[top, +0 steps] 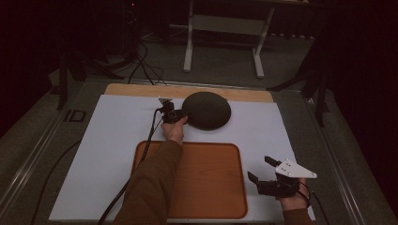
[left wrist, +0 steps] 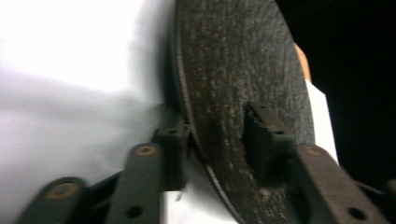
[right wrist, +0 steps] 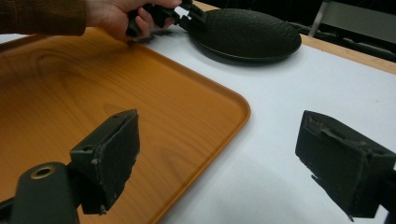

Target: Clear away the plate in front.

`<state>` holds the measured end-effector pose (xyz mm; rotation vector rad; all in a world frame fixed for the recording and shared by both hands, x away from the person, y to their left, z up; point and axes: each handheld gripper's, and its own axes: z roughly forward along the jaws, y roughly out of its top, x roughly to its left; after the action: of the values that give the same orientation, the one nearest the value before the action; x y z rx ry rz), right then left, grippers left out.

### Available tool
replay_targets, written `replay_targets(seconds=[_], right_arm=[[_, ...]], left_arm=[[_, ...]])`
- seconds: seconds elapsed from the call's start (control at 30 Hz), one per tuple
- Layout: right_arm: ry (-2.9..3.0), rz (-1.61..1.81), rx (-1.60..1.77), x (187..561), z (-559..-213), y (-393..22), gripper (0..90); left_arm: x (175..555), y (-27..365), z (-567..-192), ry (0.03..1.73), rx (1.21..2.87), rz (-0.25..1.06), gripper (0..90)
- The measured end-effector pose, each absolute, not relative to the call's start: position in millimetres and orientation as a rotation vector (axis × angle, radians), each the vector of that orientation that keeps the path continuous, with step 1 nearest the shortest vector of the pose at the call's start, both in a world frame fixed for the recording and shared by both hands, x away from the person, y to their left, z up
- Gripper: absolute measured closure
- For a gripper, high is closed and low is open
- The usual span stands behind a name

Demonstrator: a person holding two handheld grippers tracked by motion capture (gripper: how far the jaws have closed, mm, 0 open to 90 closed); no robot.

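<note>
High view: the left gripper (top: pixel 180 116) reaches across the white table (top: pixel 112 140) to the near-left rim of the dark round plate (top: pixel 207 110), probably to lift it. An orange tray (top: pixel 206 183) lies just in front.

Left gripper view: one jaw sits on the plate (left wrist: pixel 233 84), one under its rim, pinching the edge.

Right gripper view: the right gripper (right wrist: pixel 224 154) waits with jaws spread and empty over the tray (right wrist: pixel 93 93) corner. Nothing blocks the way.

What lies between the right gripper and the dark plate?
In the high view, bare white table sheet separates the right gripper from the dark plate; the orange tray lies beside.
</note>
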<state>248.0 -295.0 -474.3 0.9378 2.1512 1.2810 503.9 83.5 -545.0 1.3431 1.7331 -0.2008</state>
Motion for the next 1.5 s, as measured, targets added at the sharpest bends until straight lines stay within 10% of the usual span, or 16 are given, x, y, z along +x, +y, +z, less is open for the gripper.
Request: replay_targets(seconds=[1.5], right_arm=[[2.142, 1.290, 0.943, 245.2, -472.9, -296.2, 13.7]], left_arm=[[482.6, 52.8, -512.5, 1.695, 1.104, -0.377, 84.7]])
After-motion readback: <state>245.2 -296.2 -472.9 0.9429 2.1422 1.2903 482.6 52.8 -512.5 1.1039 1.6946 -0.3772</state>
